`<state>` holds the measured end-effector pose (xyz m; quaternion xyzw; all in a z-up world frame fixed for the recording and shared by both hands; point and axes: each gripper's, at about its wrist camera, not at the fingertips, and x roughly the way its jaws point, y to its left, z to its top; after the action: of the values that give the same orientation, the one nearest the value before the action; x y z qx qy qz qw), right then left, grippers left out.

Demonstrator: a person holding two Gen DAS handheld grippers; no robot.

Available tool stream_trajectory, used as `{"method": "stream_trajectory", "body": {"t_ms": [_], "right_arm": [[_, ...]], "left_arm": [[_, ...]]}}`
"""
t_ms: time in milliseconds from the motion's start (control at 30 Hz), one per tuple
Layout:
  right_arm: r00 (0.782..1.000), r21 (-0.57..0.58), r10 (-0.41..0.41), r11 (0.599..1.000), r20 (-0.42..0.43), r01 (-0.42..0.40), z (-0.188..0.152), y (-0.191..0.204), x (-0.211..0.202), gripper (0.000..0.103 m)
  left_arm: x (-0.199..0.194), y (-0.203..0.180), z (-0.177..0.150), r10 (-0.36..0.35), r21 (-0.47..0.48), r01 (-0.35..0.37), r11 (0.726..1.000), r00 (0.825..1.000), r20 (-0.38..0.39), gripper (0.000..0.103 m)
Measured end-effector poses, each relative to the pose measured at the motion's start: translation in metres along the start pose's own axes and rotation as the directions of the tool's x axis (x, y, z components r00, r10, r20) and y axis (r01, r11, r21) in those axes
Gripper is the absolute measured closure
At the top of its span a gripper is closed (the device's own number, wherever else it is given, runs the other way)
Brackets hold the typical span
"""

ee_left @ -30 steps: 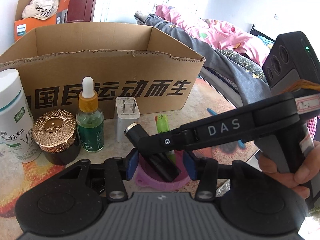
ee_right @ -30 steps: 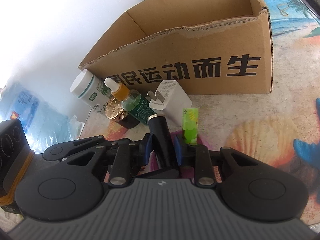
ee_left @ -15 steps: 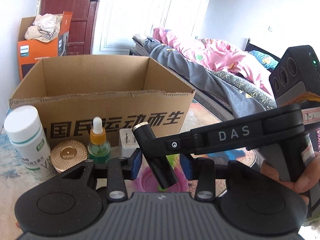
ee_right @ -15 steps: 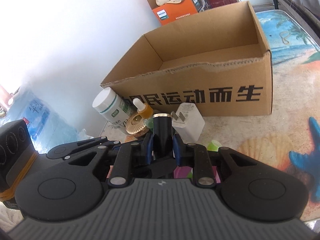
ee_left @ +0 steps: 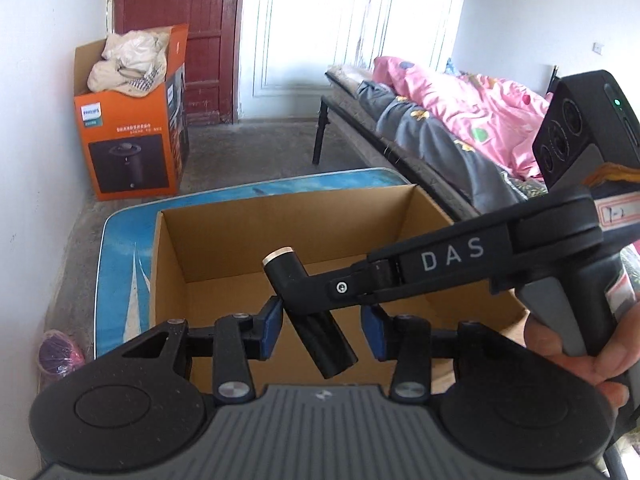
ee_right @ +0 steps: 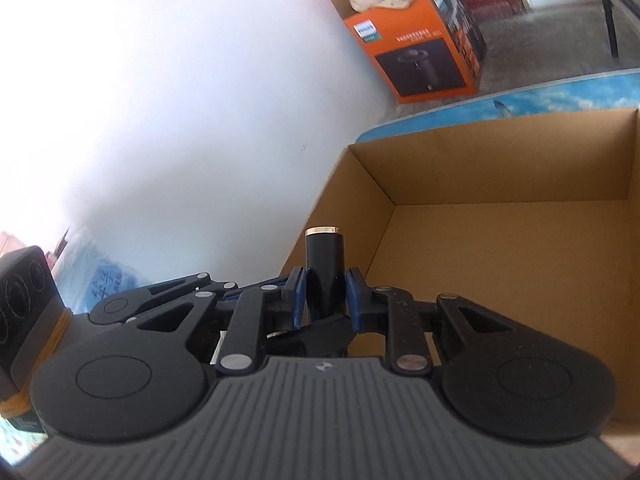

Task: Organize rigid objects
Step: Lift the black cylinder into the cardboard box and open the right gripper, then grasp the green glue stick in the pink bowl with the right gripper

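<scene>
Both cameras had risen since the earlier frames: the bottles, charger and pink dish no longer showed, and the views looked down into the open cardboard box (ee_left: 288, 240) instead of at its printed front.

Nearest, the left gripper (ee_left: 322, 330) stood with its blue pads wide apart, gripping nothing; the black cylinder with a gold-rimmed end (ee_left: 308, 308) passed between them without clearly touching either, though the left pad looked very close to it. The right gripper (ee_right: 326, 300) had its pads pressed against that cylinder on both sides, holding it tilted, gold rim up, in the air over the near part of the box interior. The person's right hand (ee_left: 592, 356) held the handle at the edge of the left view.

Farther off, the box floor showed bare cardboard where visible. Beyond the box lay a blue printed mat (ee_left: 128, 256), then an orange carton (ee_left: 132, 148) against the wall, and a bed with a pink quilt (ee_left: 472, 108).

By my judgement the step in hand was carrying the cylinder to the box. Next it called for lowering it toward the floor of the box before letting go, since a tube dropped from height may well bounce or roll.
</scene>
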<state>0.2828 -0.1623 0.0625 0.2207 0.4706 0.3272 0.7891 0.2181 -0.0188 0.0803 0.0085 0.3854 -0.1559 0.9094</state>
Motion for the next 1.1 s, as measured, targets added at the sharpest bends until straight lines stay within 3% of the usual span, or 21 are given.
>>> {"method": "stream_trajectory", "body": {"t_ms": [133,267,433,533,700,833,1100], "right_arm": [[0.995,0.143,-0.025,0.989,-0.099,0.039,0.037,-0.037,0.062,0.083],[0.987,0.219,-0.061,0.971,-0.151,0.094,0.056,-0.060,0.106,0.083],[0.982,0.248,-0.087,0.960,-0.169,0.128,0.064,-0.072,0.139,0.081],[0.980,0.227,-0.101,0.964,-0.174,0.139,0.066,-0.065,0.142,0.073],[0.991,0.207,-0.078,0.973,-0.113,0.100,0.063,-0.052,0.106,0.070],[0.999,0.186,-0.031,0.982,-0.037,0.037,0.046,-0.040,0.040,0.069],[0.989,0.077,0.053,0.995,0.137,-0.064,-0.042,-0.015,-0.118,0.068]], "left_arm": [[0.046,0.023,0.018,0.094,0.006,-0.094,0.996,0.991,-0.092,0.057],[0.069,0.038,0.023,0.163,0.029,-0.161,0.987,0.977,-0.136,0.055],[0.065,0.050,0.024,0.171,0.002,-0.172,0.985,0.977,-0.126,0.051],[0.053,0.052,0.021,0.166,-0.005,-0.167,0.986,0.980,-0.107,0.050],[0.022,0.042,0.015,0.139,-0.015,-0.140,0.990,0.989,-0.052,0.045],[-0.012,0.030,0.005,0.092,-0.025,-0.092,0.995,0.996,0.001,0.043],[-0.067,-0.009,-0.032,-0.032,-0.009,0.033,0.999,0.996,0.086,0.038]]}}
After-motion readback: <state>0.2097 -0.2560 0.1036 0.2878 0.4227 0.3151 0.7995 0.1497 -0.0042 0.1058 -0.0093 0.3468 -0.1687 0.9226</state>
